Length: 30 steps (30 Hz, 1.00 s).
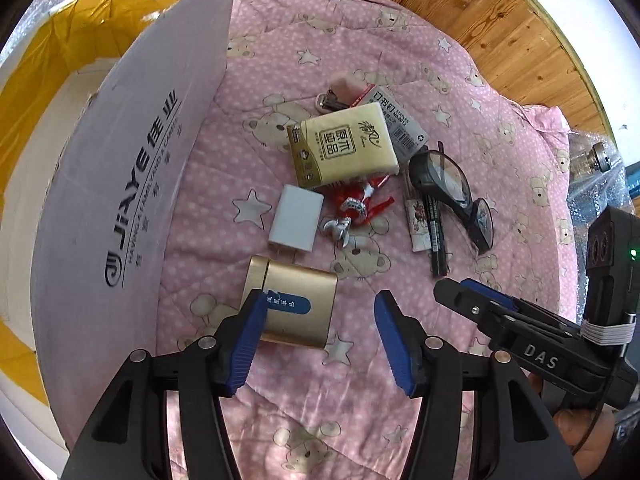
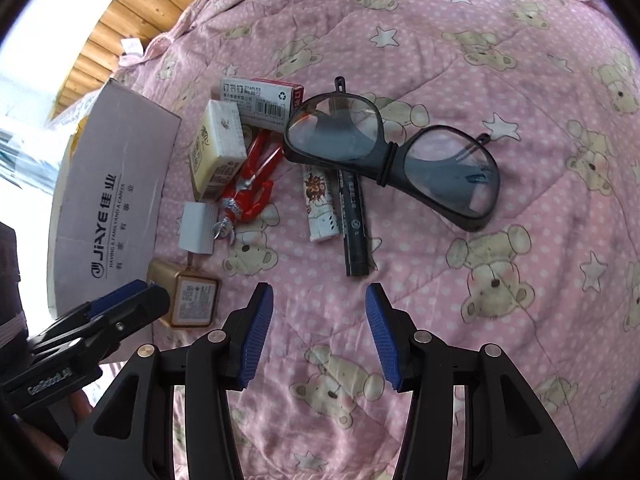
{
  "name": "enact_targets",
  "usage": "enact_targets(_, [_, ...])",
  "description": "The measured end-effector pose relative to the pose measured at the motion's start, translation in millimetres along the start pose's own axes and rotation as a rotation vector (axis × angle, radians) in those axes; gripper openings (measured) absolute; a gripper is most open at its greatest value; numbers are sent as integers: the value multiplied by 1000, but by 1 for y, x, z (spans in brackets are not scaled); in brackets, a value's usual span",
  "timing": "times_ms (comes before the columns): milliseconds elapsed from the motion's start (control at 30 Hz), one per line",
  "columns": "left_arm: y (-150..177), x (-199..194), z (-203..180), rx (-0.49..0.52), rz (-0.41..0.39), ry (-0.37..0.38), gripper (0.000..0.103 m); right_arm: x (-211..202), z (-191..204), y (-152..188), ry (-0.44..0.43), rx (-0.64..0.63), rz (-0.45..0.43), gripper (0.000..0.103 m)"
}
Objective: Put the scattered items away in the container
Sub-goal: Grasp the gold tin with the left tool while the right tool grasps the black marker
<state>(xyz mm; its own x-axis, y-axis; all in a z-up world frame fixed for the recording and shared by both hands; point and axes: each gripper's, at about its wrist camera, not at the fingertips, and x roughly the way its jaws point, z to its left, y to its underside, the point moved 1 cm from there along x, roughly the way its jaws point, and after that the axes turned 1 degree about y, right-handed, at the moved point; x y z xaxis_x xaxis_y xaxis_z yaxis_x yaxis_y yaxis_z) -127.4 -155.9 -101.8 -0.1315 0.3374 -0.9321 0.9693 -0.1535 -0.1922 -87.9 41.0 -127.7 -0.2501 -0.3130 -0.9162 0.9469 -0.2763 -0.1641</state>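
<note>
A grey cardboard box (image 1: 120, 184) with its flap up stands at the left of a pink bear quilt (image 1: 304, 396). The scattered items lie on the quilt. They are a gold case (image 1: 296, 304), a white charger (image 1: 296, 224), a red toy figure (image 1: 356, 204), a tissue pack (image 1: 344, 144), a staples box (image 1: 396, 120), black glasses (image 2: 390, 156), a black marker (image 2: 354, 220) and a small white tube (image 2: 320, 208). My left gripper (image 1: 320, 298) is open just over the gold case, its left finger in front of it. My right gripper (image 2: 319, 290) is open and empty, short of the marker.
Bare wooden floor (image 1: 480, 20) runs beyond the quilt's far edge. Bubble wrap (image 1: 596, 184) lies off the quilt at the right. The box's interior (image 1: 60, 100) shows yellow tape and white lining. A hand (image 1: 580, 428) holds the right gripper's handle.
</note>
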Motion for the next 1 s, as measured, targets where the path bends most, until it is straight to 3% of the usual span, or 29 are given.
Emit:
enact_targets(233, [-7,-11,14,-46,-30,-4,58,12,-5,-17,15,5,0,51])
enact_targets(567, [5,4,25,-81,14,29,58,31,0,-33,76,-64,-8,50])
enact_targets(733, [7,17,19,-55,35,-6,58,30,-2,-34,91,-80,-17,26])
enact_targets(767, [7,18,19,-54,34,-6,58,29,-5,-34,77,-70,-18,17])
enact_targets(1000, [13,16,14,-45,22,2,57,17,-9,-25,28,-29,8,14])
